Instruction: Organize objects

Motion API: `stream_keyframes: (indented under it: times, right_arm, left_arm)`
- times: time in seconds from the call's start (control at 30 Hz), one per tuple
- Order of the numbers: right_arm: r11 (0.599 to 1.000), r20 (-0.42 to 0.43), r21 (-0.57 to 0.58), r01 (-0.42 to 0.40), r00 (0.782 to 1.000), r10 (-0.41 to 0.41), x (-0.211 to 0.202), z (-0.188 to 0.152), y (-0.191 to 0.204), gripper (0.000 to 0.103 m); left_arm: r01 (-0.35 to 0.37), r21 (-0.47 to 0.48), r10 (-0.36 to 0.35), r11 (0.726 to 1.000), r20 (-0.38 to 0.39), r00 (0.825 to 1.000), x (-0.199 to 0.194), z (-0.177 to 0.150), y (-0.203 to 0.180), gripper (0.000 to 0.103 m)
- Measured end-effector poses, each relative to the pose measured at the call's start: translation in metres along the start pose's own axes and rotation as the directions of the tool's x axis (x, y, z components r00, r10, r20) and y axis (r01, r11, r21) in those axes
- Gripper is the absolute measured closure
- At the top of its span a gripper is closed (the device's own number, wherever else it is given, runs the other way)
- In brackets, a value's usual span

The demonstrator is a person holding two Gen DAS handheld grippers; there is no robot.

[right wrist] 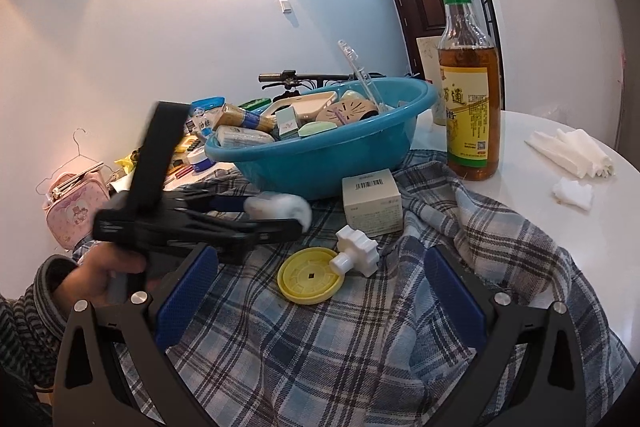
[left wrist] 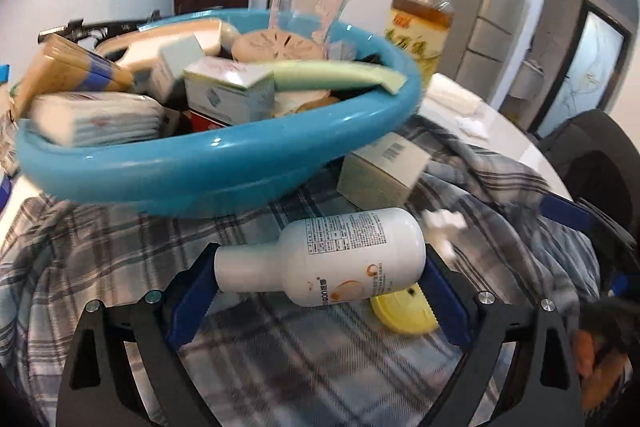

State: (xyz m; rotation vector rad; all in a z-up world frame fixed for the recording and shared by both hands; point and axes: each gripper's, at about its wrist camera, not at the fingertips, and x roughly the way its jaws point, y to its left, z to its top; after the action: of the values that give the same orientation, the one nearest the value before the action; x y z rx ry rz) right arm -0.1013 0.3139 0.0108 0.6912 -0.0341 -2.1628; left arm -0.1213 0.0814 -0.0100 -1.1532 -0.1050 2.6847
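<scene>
A white plastic bottle (left wrist: pixel 344 247) lies sideways between the blue pads of my left gripper (left wrist: pixel 320 259), cap end against one pad and base against the other; the gripper is shut on it. The right wrist view shows the same bottle (right wrist: pixel 280 209) in the left gripper (right wrist: pixel 276 223), just in front of the blue basin (right wrist: pixel 320 163). My right gripper (right wrist: pixel 322 259) is open and holds nothing. Ahead of it on the plaid cloth (right wrist: pixel 360 347) lie a yellow lid (right wrist: pixel 308 281) and a white knob (right wrist: pixel 358 249). The blue basin (left wrist: pixel 224 163) is piled with several boxes and packets.
A small cardboard box (right wrist: pixel 372 203) sits on the cloth by the basin. A tall amber bottle (right wrist: pixel 468 87) stands on the white round table (right wrist: pixel 560 227), with crumpled tissues (right wrist: pixel 572 151) to its right. A pink bag (right wrist: pixel 76 211) and clutter lie at the left.
</scene>
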Motion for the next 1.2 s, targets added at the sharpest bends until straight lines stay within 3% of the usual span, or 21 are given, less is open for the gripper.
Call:
stream_keyframes:
  times: [0.17, 0.27, 0.43, 0.63, 1.2]
  right_arm:
    - [1.000, -0.021, -0.009, 0.006, 1.000, -0.006, 0.004, 0.000, 0.002, 0.000]
    - [1.000, -0.025, -0.026, 0.017, 1.000, -0.018, 0.005, -0.001, 0.005, 0.000]
    - [0.996, -0.019, -0.069, 0.050, 0.998, -0.051, 0.005, -0.001, 0.013, 0.000]
    - [0.993, -0.037, -0.096, 0.065, 0.997, -0.069, 0.009, -0.002, 0.018, 0.000]
    - [0.991, -0.050, -0.111, 0.077, 0.995, -0.083, 0.012, -0.002, 0.020, 0.000]
  left_arm:
    - [-0.027, -0.007, 0.028, 1.000, 0.109, 0.994, -0.052, -0.025, 0.019, 0.008]
    - [-0.098, -0.028, 0.101, 0.995, 0.190, 0.976, -0.076, -0.031, 0.028, 0.008]
    - [-0.149, -0.082, 0.166, 0.985, 0.251, 0.954, -0.101, -0.052, 0.049, 0.008]
    - [-0.196, -0.093, 0.215, 0.976, 0.290, 0.932, -0.100, -0.059, 0.054, 0.008]
    - [-0.246, -0.048, 0.248, 0.968, 0.337, 0.908, -0.106, -0.066, 0.041, 0.008]
